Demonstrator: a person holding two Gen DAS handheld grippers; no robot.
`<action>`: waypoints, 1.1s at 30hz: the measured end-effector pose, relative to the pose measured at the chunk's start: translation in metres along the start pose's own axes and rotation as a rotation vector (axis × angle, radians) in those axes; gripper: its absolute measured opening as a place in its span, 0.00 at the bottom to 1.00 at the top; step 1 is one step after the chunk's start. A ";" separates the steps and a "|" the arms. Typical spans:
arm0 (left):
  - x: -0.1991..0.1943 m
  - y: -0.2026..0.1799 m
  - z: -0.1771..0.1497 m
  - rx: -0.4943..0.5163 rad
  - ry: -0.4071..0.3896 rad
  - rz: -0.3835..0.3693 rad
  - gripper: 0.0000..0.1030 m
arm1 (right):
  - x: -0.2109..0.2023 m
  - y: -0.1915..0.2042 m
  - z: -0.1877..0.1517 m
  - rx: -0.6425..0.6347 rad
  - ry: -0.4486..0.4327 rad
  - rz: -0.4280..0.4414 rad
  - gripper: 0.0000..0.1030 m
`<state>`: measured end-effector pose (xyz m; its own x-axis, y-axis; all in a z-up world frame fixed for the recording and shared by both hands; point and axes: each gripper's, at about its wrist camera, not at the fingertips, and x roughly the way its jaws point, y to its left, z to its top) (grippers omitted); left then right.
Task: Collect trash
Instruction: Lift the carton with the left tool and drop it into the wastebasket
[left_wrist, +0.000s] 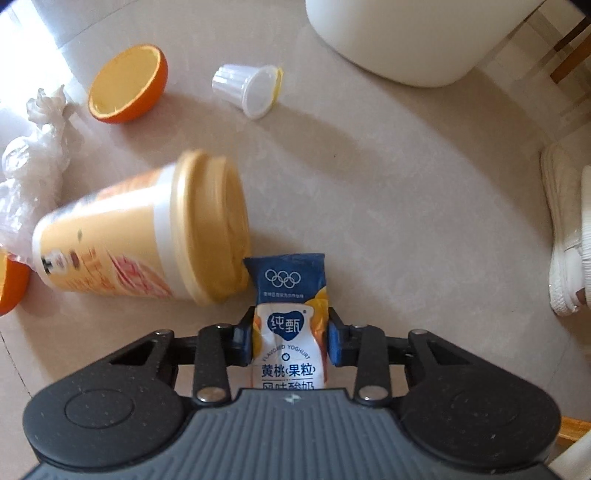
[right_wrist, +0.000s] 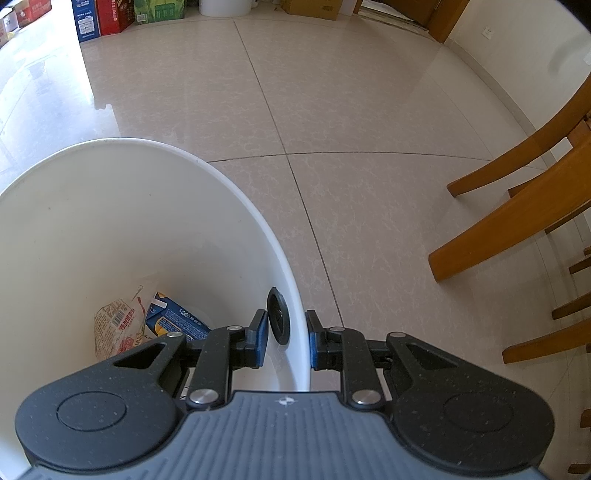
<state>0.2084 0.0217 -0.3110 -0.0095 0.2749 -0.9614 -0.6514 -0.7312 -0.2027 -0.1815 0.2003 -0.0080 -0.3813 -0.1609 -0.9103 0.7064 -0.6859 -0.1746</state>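
Here, the left gripper (left_wrist: 290, 338) is pinching a light, crumpled yoghurt pouch (left_wrist: 288, 325) mid-body; it is probably soft and slippery. The right gripper (right_wrist: 284, 339) is clamping the white bin (right_wrist: 258, 229) rim.

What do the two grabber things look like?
Both look the same. The left gripper and right gripper have black speckled bodies with round discs, black link bars with silver rivets, blue pads on the fingers, and a ribbed grey front plate.

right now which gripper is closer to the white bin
Right. The right gripper straddles the white bin's rim, one finger inside, one outside. The left gripper is away across the floor from it, shut on the yoghurt pouch.
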 end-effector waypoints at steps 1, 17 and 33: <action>-0.003 -0.001 0.000 -0.001 -0.004 0.000 0.34 | 0.000 0.000 0.000 0.000 -0.001 0.000 0.23; -0.111 -0.019 0.041 0.028 -0.071 -0.040 0.34 | 0.001 -0.001 0.002 -0.001 -0.002 -0.004 0.23; -0.269 -0.052 0.171 0.170 -0.357 -0.038 0.34 | 0.000 0.001 0.001 0.004 -0.004 -0.006 0.24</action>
<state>0.1151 0.0933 -0.0103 -0.2268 0.5210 -0.8229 -0.7723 -0.6110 -0.1740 -0.1816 0.1988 -0.0073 -0.3876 -0.1599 -0.9078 0.7017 -0.6898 -0.1781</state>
